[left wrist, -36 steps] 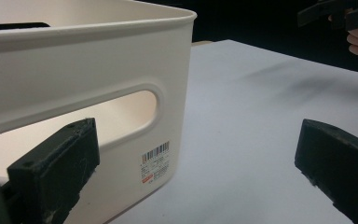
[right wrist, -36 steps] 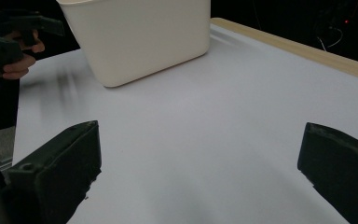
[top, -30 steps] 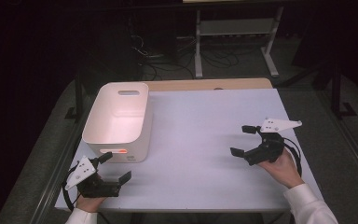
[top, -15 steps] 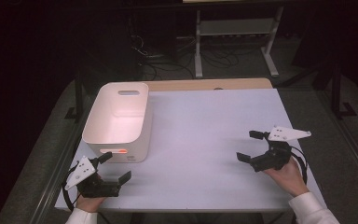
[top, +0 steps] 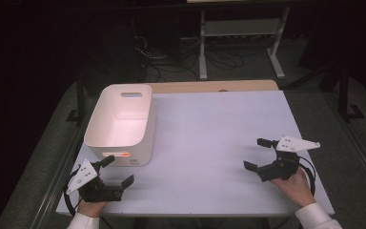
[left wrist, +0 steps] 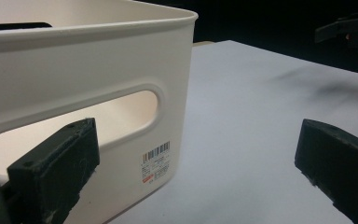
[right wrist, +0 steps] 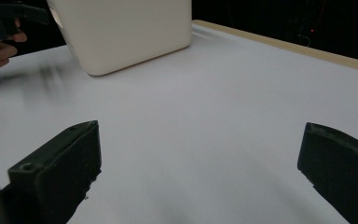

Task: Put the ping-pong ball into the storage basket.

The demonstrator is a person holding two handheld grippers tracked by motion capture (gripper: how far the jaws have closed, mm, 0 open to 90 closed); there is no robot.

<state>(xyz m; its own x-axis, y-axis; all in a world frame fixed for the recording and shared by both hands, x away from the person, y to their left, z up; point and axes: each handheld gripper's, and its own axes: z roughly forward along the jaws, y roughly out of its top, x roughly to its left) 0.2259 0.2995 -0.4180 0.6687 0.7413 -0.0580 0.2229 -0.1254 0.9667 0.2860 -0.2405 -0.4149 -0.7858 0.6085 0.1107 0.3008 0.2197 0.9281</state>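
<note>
Both grippers empty, fingers wide apart. Left gripper (top: 116,171) sits just beside white bin (top: 119,125) on desk (top: 209,143); right gripper (top: 259,154) well apart. Best grab rim squarely.

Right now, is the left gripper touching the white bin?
Apart. The high view shows bare table between the left gripper and the white bin; its jaws stand open.

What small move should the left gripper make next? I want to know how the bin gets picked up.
Probably ease the left gripper forward so one jaw slips through the handle slot in the white bin's near wall. Its jaws are open, the slot lies just ahead, and the right gripper is open far across the table.
</note>
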